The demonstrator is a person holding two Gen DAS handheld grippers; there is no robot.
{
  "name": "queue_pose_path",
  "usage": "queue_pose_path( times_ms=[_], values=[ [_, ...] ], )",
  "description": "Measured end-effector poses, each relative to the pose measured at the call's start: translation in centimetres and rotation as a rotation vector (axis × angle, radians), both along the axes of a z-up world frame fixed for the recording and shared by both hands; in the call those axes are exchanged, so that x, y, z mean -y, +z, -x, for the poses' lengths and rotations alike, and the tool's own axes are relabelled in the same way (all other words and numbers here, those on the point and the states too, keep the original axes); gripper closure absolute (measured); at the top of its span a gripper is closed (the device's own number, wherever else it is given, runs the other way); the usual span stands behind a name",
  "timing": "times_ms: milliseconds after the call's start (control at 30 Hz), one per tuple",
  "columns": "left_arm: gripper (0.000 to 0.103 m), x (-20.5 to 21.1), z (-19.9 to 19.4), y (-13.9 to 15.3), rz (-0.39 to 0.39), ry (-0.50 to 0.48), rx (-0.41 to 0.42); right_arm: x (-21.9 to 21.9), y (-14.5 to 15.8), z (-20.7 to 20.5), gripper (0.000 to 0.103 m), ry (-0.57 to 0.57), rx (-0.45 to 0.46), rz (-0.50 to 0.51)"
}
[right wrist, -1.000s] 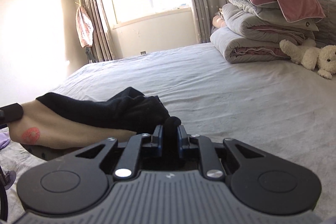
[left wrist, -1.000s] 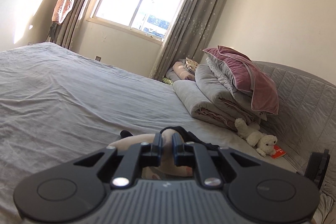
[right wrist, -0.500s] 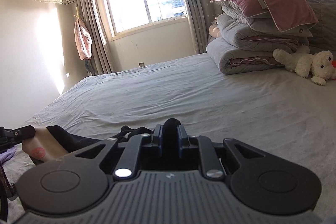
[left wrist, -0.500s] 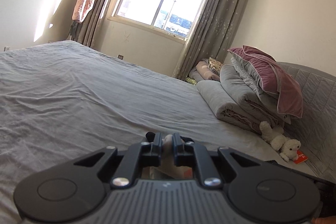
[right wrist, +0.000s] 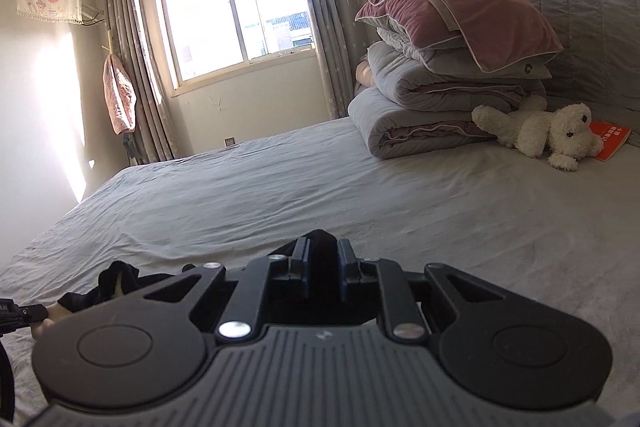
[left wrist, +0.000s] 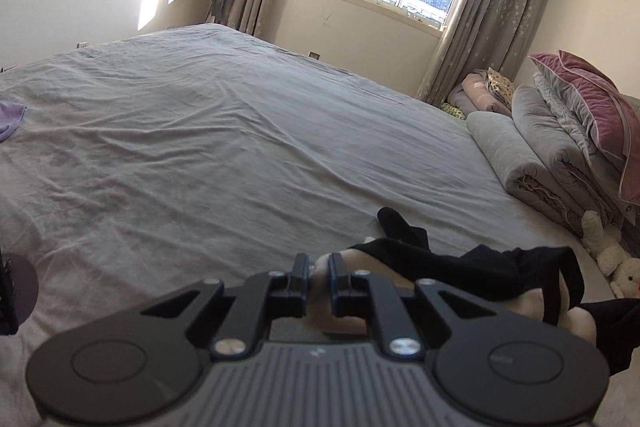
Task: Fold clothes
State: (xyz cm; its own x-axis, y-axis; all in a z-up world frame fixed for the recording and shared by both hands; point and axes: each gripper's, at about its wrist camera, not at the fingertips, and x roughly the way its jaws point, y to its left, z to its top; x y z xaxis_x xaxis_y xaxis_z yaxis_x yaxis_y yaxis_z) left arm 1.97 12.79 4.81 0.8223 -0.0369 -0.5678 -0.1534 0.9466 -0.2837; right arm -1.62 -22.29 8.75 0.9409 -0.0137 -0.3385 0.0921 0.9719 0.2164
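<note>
A garment [left wrist: 460, 267], part black and part beige, stretches low over the grey bed [left wrist: 200, 155] between my two grippers. My left gripper [left wrist: 318, 261] is shut on a beige fold of it; the rest trails off to the right in the left wrist view. My right gripper [right wrist: 322, 247] is shut on a bunch of the black fabric. In the right wrist view more of the garment [right wrist: 116, 277] shows at the lower left, mostly hidden behind the gripper body, and the other gripper's tip [right wrist: 20, 313] peeks in at the left edge.
Folded quilts topped by a pink pillow [right wrist: 440, 83] are stacked against the padded headboard [right wrist: 592, 7]. A white plush toy [right wrist: 540, 131] and a red booklet [right wrist: 610, 139] lie beside them. A purple cloth [left wrist: 10, 119] sits at the bed's left edge.
The left gripper has tipped downward toward the bed, and the garment now shows spread to its right. In the right wrist view the garment has sunk mostly behind the gripper body.
</note>
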Motion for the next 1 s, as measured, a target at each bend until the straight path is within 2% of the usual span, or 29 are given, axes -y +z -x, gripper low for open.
queue_pose_path(
  times_ms=[167,467,600,667,733,833,933,1000],
  values=[
    [0.093,-0.7,-0.8,-2.7,0.053,-0.018,-0.166,0.3,-1.9,-0.9,0.087,-0.013,-0.146,0.04],
    [0.092,0.1,-0.7,-5.3,-0.03,-0.121,-0.288,1.6,-6.0,-1.6,0.087,0.015,-0.361,0.044],
    [0.089,0.0,-0.3,-5.0,-0.056,-0.173,-0.251,1.1,-6.3,-1.1,0.084,0.085,-0.374,0.088],
    [0.079,-0.2,0.1,-4.5,-0.058,-0.202,-0.219,1.0,-6.0,-0.7,0.08,0.127,-0.356,0.097],
    [0.058,-0.5,0.4,-3.9,-0.054,-0.225,-0.177,1.3,-5.3,-0.5,0.062,0.152,-0.337,0.063],
    [0.052,-0.5,0.6,-3.1,-0.029,-0.257,-0.122,1.7,-4.3,-0.3,0.048,0.186,-0.307,-0.001],
    [0.042,0.1,0.3,-2.7,-0.013,-0.289,-0.083,1.2,-3.6,-0.3,0.045,0.199,-0.276,-0.005],
    [0.042,0.8,-0.2,-2.9,-0.019,-0.306,-0.074,0.3,-3.4,-0.6,0.045,0.21,-0.262,0.03]
  ],
)
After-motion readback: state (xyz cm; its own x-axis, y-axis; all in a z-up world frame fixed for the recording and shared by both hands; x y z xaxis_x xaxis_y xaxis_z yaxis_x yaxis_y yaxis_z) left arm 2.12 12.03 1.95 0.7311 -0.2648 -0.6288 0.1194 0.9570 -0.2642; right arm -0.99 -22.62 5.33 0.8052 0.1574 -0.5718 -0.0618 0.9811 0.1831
